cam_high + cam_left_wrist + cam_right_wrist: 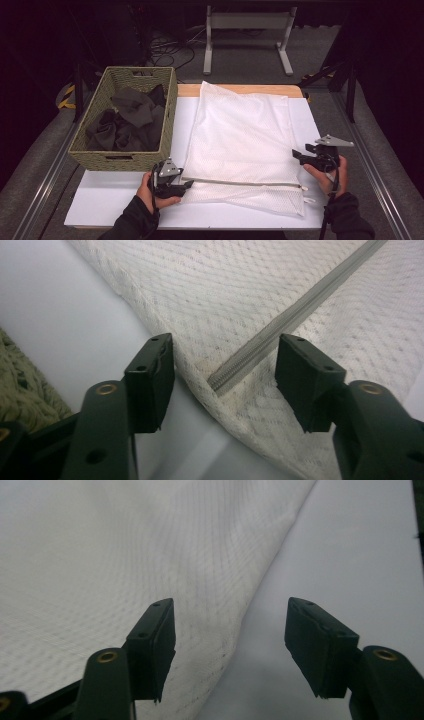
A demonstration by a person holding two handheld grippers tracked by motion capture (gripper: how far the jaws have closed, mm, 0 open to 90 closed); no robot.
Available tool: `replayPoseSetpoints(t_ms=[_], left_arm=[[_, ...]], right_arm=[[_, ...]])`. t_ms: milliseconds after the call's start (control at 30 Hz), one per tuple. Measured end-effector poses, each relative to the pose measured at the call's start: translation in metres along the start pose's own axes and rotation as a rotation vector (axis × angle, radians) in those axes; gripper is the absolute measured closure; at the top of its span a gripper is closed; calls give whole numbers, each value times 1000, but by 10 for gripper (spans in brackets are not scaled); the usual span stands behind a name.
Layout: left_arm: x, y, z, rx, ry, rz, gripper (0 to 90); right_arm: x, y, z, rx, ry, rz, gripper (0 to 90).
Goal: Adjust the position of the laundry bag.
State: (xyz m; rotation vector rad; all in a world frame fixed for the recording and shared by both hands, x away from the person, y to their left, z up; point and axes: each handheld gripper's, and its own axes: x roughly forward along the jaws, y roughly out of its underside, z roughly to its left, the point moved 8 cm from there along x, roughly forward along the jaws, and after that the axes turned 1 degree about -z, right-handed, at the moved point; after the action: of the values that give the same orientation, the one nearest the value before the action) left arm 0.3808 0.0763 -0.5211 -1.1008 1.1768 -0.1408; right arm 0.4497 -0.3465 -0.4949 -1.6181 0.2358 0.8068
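A white mesh laundry bag (240,140) lies flat on the white table, its grey zipper (240,182) running along the near side. My left gripper (186,185) is open at the bag's near left corner. In the left gripper view the jaws straddle the bag's edge and the zipper's end (220,381). My right gripper (298,155) is open at the bag's right edge, slightly above the table. Mesh (125,570) lies in front of its left jaw in the right gripper view, with bare table ahead of the right one.
A woven green basket (125,158) with dark clothes (130,117) stands at the table's left, close to my left hand. The white table top (115,200) has a wooden strip (240,90) at its far edge. A metal stand (247,35) and cables lie on the floor beyond.
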Motion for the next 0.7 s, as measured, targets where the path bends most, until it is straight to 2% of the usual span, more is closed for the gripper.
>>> replayPoseSetpoints(t_ms=[67,100,167,233,267,333,367,433,600,700], left_arm=[[0,-1,-1,0,18,0,636],[-1,0,-1,14,24,8,709],[-3,1,-3,20,28,18,820],[-6,2,-2,25,19,30,840],[-7,4,-2,23,19,33,841],[-12,7,1,24,9,28,840],[-15,9,2,10,7,27,840],[-21,15,5,15,1,28,840],[-38,25,13,-27,-29,8,835],[-47,31,21,-34,-58,4,829]], right_arm=[[8,2,1,11,-8,28,407],[12,5,2,13,-6,59,414],[14,3,4,11,-7,54,522],[15,2,3,10,11,59,647],[15,1,4,21,2,57,754],[16,0,6,22,-15,56,829],[17,-1,9,19,-23,58,860],[21,-3,14,0,-34,58,873],[36,-14,34,-41,-58,47,879],[45,-21,45,-66,-67,44,878]])
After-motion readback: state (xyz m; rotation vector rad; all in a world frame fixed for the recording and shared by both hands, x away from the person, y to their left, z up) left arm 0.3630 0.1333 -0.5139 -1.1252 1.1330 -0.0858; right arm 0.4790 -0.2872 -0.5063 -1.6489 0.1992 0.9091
